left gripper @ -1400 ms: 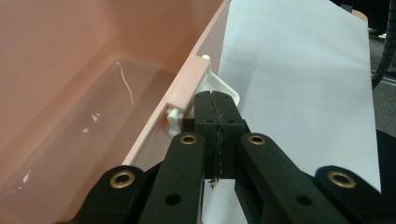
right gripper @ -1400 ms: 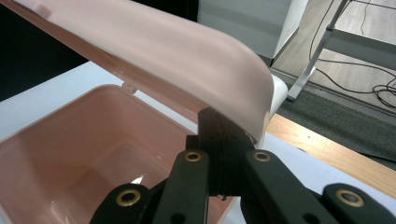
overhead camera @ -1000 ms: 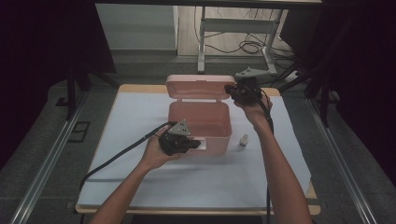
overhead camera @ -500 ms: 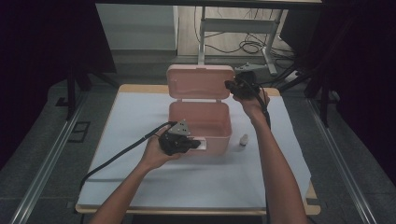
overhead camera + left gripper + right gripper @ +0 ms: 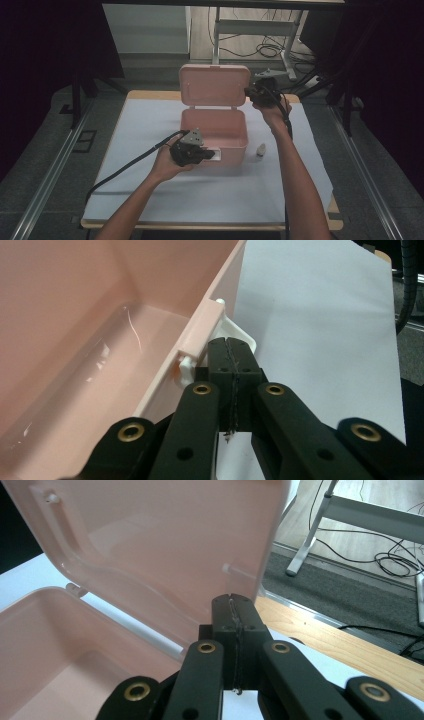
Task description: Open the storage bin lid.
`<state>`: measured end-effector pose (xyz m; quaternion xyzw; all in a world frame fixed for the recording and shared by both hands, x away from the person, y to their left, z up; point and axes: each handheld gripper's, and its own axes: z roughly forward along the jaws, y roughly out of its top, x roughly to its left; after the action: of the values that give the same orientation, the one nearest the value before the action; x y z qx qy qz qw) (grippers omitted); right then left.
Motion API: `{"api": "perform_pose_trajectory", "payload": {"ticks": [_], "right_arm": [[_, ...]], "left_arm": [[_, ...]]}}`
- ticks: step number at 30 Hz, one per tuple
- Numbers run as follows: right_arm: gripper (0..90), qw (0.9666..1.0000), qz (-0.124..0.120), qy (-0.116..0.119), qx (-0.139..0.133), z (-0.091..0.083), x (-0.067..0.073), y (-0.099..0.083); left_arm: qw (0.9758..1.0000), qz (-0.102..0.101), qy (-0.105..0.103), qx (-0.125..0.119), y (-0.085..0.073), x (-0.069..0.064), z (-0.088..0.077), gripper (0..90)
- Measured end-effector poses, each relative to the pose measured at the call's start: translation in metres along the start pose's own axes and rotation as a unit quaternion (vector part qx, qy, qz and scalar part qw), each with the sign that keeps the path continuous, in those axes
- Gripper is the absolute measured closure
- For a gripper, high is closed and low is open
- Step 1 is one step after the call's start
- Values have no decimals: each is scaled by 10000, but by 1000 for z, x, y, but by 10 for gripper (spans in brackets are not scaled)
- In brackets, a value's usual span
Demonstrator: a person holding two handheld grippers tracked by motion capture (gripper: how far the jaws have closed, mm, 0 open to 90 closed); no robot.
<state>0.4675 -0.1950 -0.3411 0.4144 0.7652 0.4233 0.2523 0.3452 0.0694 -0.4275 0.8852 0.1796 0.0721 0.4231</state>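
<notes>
A pink plastic box (image 5: pixel 231 151) stands open in the middle of the table, its lid (image 5: pixel 214 85) raised upright at the back. My left gripper (image 5: pixel 212 154) is shut at the box's front wall, its tip (image 5: pixel 231 342) against the white latch (image 5: pixel 242 333) below the rim; nothing shows between the jaws. My right gripper (image 5: pixel 248 91) is shut at the lid's right edge, the tip (image 5: pixel 232 599) just under that edge of the lid (image 5: pixel 150 530), with nothing visibly clamped. The box's inside (image 5: pixel 75 300) holds nothing that I can see.
A small white piece (image 5: pixel 260 149) lies on the white sheet (image 5: pixel 150 120) just right of the box. The wooden table edge (image 5: pixel 320 635) runs behind the lid, with a metal stand (image 5: pixel 280 30) and floor cables beyond. Both gripper cables trail toward the near side.
The lid has swung up from a low tilt to standing upright. My right gripper shifted slightly up and back with the lid's edge. The left gripper stayed at the front wall.
</notes>
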Motion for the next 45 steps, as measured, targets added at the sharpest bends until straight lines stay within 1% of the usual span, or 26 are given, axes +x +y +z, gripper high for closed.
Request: {"api": "perform_pose_trajectory", "payload": {"ticks": [2, 4, 5, 6, 8, 12, 13, 17, 18, 19, 21, 25, 26, 28, 31, 33, 38, 42, 45], "right_arm": [[898, 10000, -8, -24, -2, -4, -1, -1], [896, 10000, 1, -22, -4, -7, -3, -3], [896, 10000, -14, -26, 1, -8, -4, -4], [896, 10000, -21, -28, 5, -10, -5, -6], [895, 10000, -18, -19, -1, -12, -6, -8], [889, 10000, -68, 5, 12, -16, -8, -14], [885, 9999, -99, 31, 32, -17, -7, -16], [870, 9997, -198, 92, 94, -23, -7, -23], [861, 9996, -222, 113, 122, -24, -7, -24], [853, 9995, -261, 136, 147, -27, -7, -25], [837, 9993, -262, 217, 178, -32, -8, -27], [794, 9986, -321, 308, 286, -39, -9, -33], [783, 9984, -333, 344, 305, -41, -10, -35], [765, 9980, -344, 401, 341, -44, -10, -39], [731, 9973, -379, 455, 427, -48, -11, -43], [705, 9969, -395, 480, 482, -50, -13, -47], [663, 9966, -421, 419, 575, -56, -17, -56], [642, 9956, -440, 361, 739, -64, -24, -63], [633, 9952, -390, 353, 822, -69, -29, -70]], "left_arm": [[10000, 31, 5, 28, 0, 0, 0, 900], [10000, -44, 5, -37, 0, -1, 0, 900], [10000, 18, 8, 13, 0, 0, 0, 900], [10000, -46, 3, -36, 0, -1, 1, 900], [10000, -50, 1, -33, 0, -1, 0, 900], [10000, -35, 10, -32, 0, -1, 0, 900], [10000, 21, 17, 18, 0, 0, 0, 900], [10000, 18, 16, 19, 0, -1, 0, 900], [10000, 42, 22, 49, 0, -1, -1, 900], [10000, 6, 25, 13, 0, -1, 0, 900], [10000, 13, 30, 15, 0, -2, 0, 900], [10000, 2, 26, 24, 0, -1, 0, 900], [10000, 28, 15, 39, 0, -1, -1, 900], [10000, -44, -21, 3, 0, 0, 0, 900], [10000, -73, -34, -13, 0, 0, 0, 900], [10000, -44, -45, 20, 0, 0, 0, 900], [10000, -39, -35, 31, 0, 0, -1, 900], [10000, -47, -32, 26, 0, 0, -1, 900], [10000, -48, -22, 27, 0, -1, -1, 900]]}}
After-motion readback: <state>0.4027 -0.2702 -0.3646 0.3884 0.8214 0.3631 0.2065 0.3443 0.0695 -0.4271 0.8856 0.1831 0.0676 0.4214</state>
